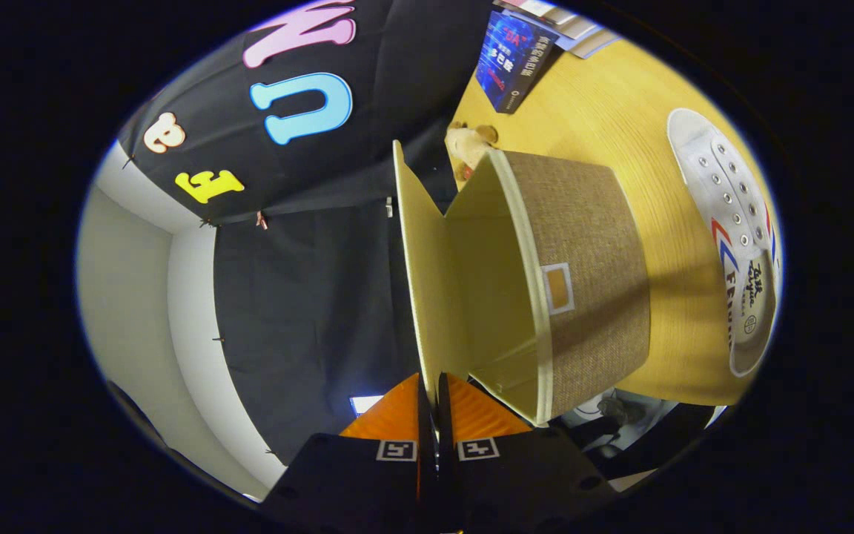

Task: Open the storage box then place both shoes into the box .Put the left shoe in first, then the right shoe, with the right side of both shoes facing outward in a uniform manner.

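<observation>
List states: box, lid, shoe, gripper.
storage box: open, nothing visible inside.
lid: swung up, its edge pinched between the fingers.
shoe: on the table beside the box, outside it.
gripper: shut on the lid.

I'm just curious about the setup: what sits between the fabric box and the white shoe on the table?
Nothing: in the gripper view, bare wooden table separates the storage box from the white shoe. The gripper is pinching the box's lid.
</observation>
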`<act>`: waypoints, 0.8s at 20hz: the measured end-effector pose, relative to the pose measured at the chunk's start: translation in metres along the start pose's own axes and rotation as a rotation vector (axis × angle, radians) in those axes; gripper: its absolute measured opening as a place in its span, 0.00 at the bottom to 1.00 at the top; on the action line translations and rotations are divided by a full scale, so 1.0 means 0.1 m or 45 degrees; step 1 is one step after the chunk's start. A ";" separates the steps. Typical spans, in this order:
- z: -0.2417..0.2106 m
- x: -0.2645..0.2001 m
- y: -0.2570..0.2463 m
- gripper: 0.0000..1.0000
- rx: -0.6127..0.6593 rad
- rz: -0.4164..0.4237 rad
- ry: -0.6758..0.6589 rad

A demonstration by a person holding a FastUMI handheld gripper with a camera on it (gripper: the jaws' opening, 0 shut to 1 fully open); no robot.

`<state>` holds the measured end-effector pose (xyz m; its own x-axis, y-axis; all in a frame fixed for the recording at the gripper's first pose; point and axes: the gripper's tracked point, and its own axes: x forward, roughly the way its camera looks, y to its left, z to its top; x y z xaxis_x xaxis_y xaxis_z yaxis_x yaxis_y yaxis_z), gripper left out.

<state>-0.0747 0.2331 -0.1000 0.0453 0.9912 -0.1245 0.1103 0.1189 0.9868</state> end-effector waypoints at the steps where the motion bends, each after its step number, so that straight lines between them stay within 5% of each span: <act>1: -0.03 0.04 0.06 0.05 -0.023 0.000 0.004; 16: -0.11 0.85 0.96 0.06 -0.318 -0.166 -0.017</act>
<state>-0.0714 0.3297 -0.0144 0.0599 0.9658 -0.2521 -0.1317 0.2580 0.9571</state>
